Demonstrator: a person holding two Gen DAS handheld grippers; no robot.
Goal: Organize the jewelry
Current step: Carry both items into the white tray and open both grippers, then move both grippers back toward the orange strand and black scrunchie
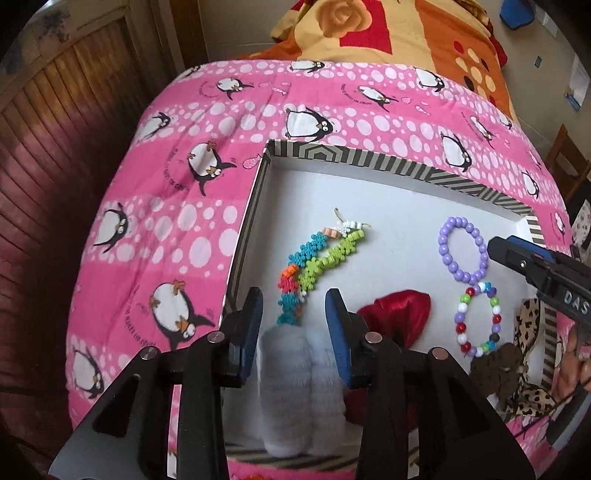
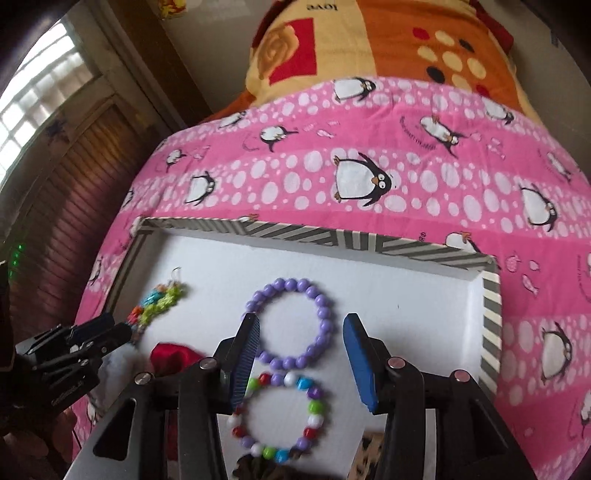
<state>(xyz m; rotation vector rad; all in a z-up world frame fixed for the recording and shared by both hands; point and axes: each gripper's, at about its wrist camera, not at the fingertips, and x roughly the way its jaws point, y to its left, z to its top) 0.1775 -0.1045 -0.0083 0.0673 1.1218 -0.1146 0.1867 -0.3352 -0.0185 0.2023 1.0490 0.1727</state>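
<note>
A shallow white tray with a striped rim (image 1: 369, 157) (image 2: 369, 242) lies on the pink penguin bedspread. In it lie a multicoloured star-bead necklace (image 1: 314, 262) (image 2: 162, 299), a purple bead bracelet (image 1: 463, 249) (image 2: 295, 325), a mixed-colour bead bracelet (image 1: 480, 319) (image 2: 280, 417), a red satin scrunchie (image 1: 399, 314) (image 2: 173, 360), a white fluffy scrunchie (image 1: 299, 387) and leopard and brown scrunchies (image 1: 517, 362). My left gripper (image 1: 293, 317) is open, its jaws either side of the white scrunchie. My right gripper (image 2: 301, 350) is open above the two bracelets.
The pink penguin bedspread (image 1: 177, 221) (image 2: 406, 166) covers the bed. An orange and yellow patterned blanket (image 1: 388, 29) (image 2: 388, 40) lies beyond it. A wooden slatted door (image 1: 55, 129) stands at the left.
</note>
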